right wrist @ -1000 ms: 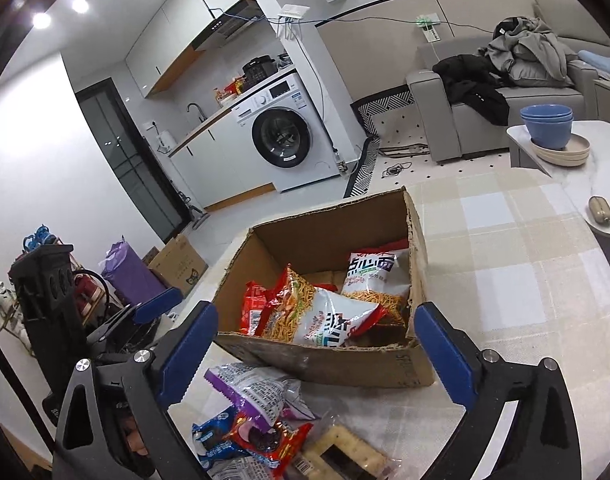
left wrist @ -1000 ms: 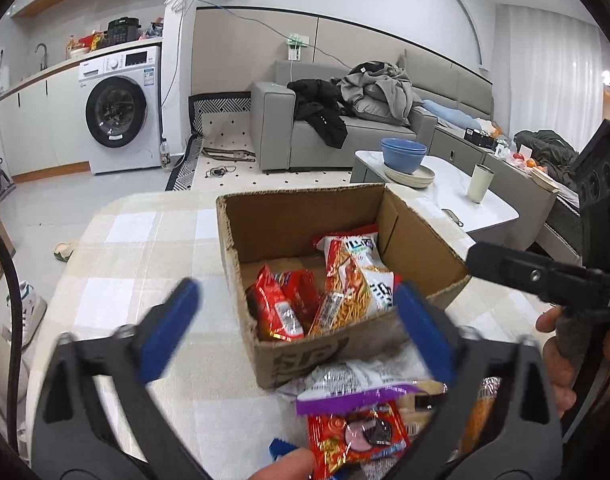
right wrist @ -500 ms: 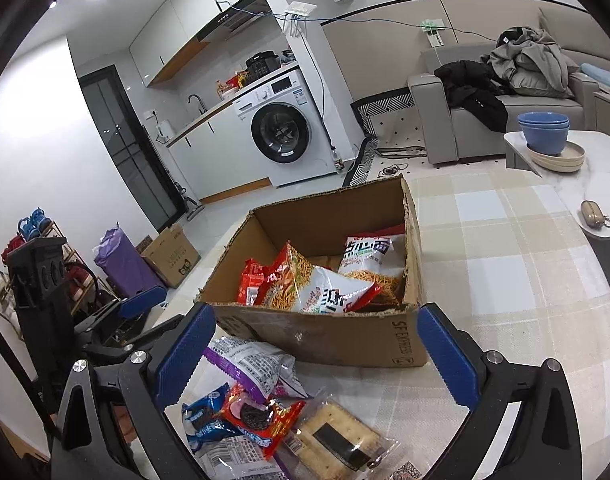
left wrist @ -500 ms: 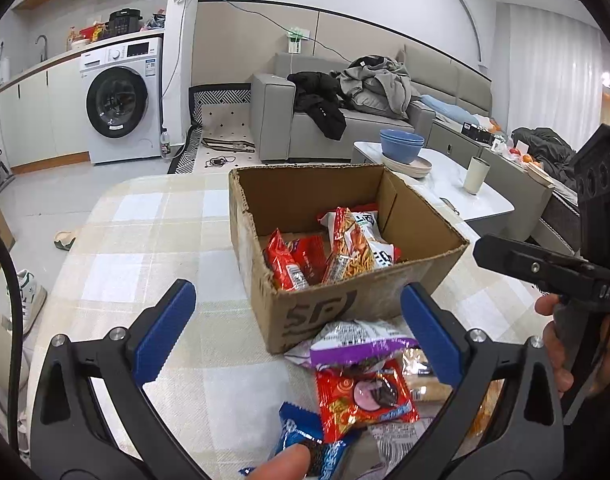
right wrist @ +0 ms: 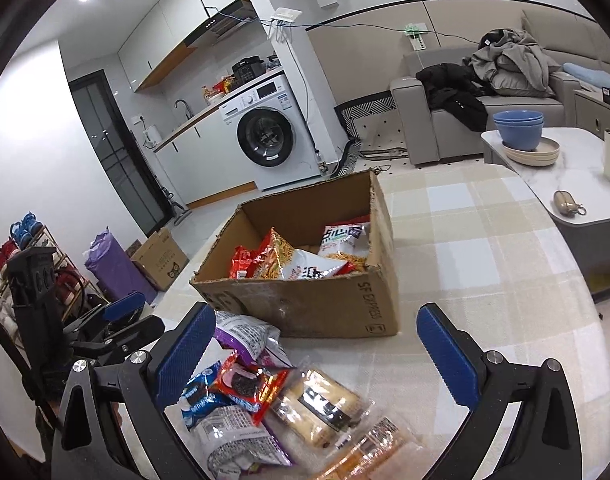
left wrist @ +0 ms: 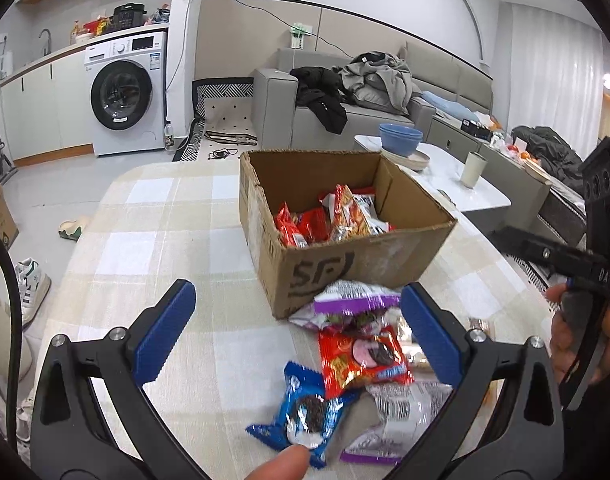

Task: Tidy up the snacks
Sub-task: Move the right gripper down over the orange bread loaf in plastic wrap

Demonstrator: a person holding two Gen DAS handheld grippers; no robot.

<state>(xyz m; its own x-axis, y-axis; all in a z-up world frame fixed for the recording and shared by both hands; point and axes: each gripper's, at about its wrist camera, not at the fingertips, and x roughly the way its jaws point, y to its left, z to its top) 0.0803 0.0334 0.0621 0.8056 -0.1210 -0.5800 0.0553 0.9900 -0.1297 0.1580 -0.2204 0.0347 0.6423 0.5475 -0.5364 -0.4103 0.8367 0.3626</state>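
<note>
An open cardboard box (left wrist: 357, 268) (right wrist: 305, 308) stands on the checked tablecloth and holds several red and white snack bags (left wrist: 333, 220) (right wrist: 297, 260). In front of it lies a loose pile: a purple-and-silver bag (left wrist: 353, 306) (right wrist: 247, 334), a red cookie pack (left wrist: 363, 358) (right wrist: 247, 384), a blue cookie pack (left wrist: 305, 412) (right wrist: 201, 398), and clear-wrapped biscuits (right wrist: 321, 404). My left gripper (left wrist: 297, 332) is open and empty above the pile. My right gripper (right wrist: 317, 352) is open and empty, also above the pile; it shows at the right in the left wrist view (left wrist: 561, 256).
The table edge curves off at left and right. A white coffee table (right wrist: 565, 168) with blue bowls (right wrist: 519, 128) and a cup stands to the right. A sofa (left wrist: 345, 116) and washing machine (left wrist: 125, 96) are behind.
Both grippers have drawn back and away from the box, so the loose pile in front of it now shows more fully. Both stay open.
</note>
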